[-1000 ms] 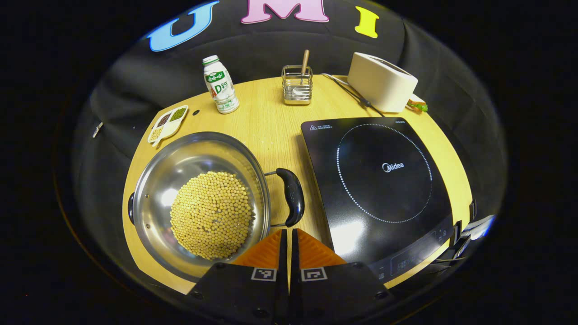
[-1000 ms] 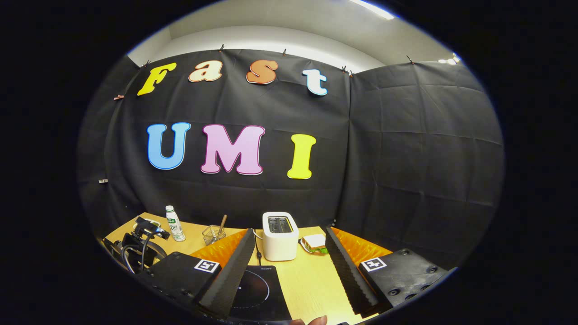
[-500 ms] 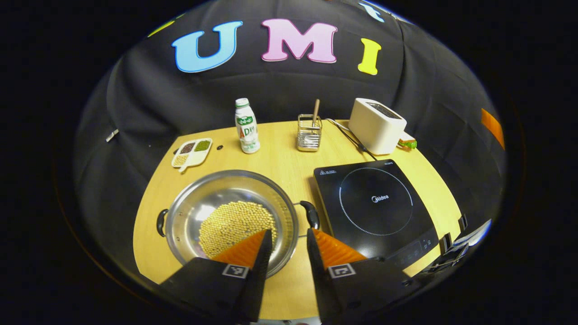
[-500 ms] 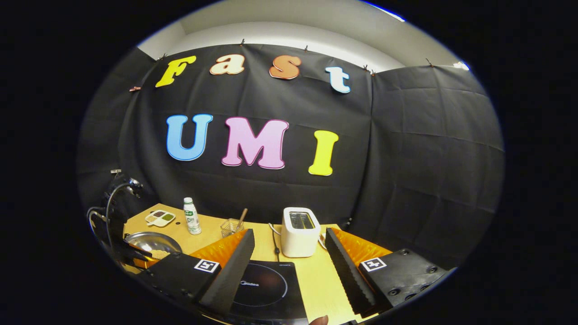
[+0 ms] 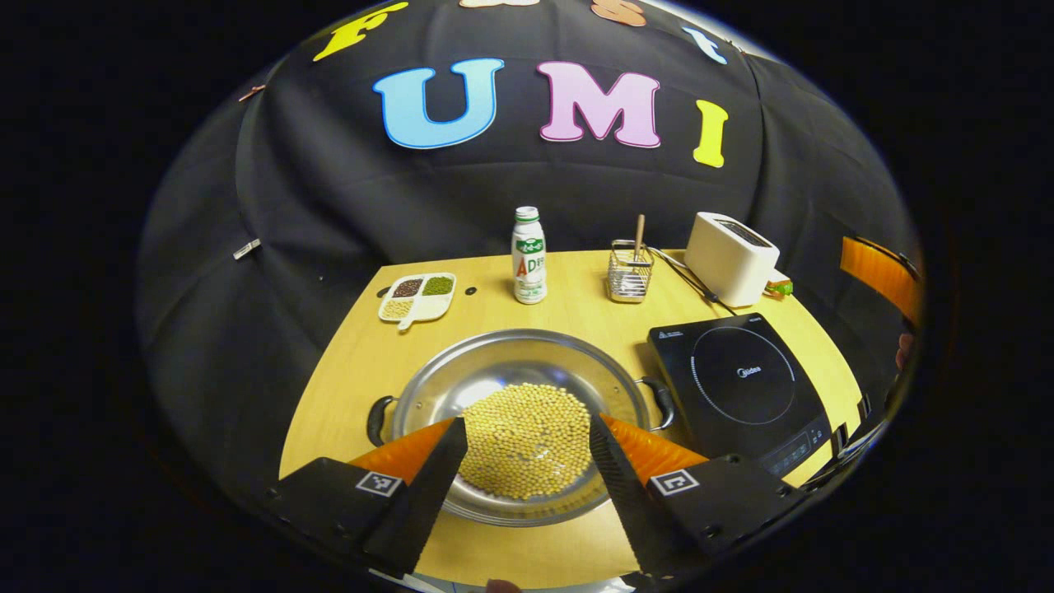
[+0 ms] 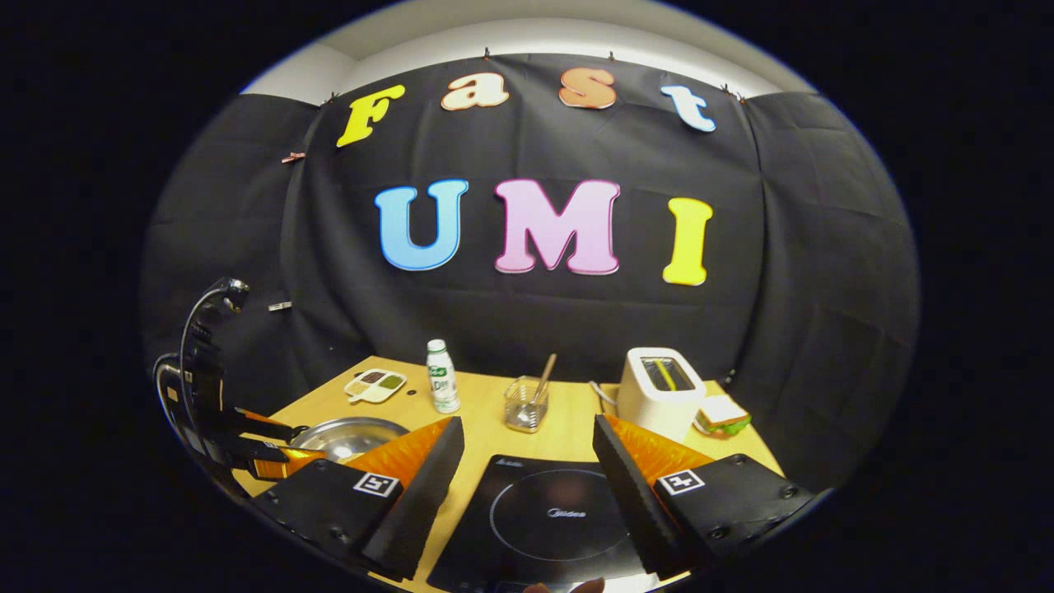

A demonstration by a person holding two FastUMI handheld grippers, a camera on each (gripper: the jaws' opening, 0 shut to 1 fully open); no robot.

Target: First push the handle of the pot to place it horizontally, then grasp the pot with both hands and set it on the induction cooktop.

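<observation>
The wooden table carries the induction cooktop and, just left of it, the bean-filled pot, handles apparently level. The left gripper and right gripper hang spread wide, grasping nothing.

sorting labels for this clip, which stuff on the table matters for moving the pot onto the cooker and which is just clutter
Part of the job:
- pot with beans, handles out to the sides
- induction cooktop, bare
- left gripper, open above the pot
- right gripper, open above the cooktop

Just lying about:
- bottle
- wire basket
- toaster
- sandwich
- divided dish
</observation>
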